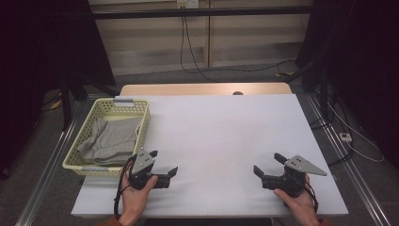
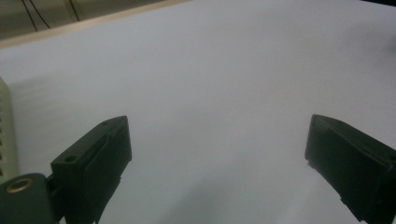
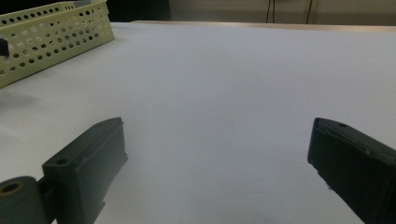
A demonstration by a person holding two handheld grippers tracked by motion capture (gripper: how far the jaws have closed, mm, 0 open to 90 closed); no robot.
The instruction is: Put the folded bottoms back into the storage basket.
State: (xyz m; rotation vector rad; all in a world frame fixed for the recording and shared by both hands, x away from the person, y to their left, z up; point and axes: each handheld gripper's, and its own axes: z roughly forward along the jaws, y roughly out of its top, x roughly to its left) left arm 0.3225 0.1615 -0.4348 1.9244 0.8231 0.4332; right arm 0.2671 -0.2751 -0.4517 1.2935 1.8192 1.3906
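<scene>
My left gripper [image 1: 163, 162] rested low over the near left part of the white worktop [image 1: 221, 136], held in my left hand [image 1: 134, 197]. Its jaws stood wide apart and gripped nothing; in the left gripper view, bare worktop surface lay between them. This gripper sat just beside the near right corner of the yellow basket [image 1: 80, 146].

My right gripper [image 1: 268, 165] rested over the near right part of the worktop, held in my right hand [image 1: 296, 202]. Its jaws were likewise spread wide with nothing between them, as the right gripper view confirmed. The two grippers were well apart, and each pointed inward toward the middle of the worktop.

The basket, a perforated plastic type, stood at the left edge of the worktop. A folded grey garment [image 1: 110, 139] lay inside it, below the rim. In the right gripper view, the basket wall [image 3: 51, 39] appeared at upper left, well clear of my right jaws.
</scene>
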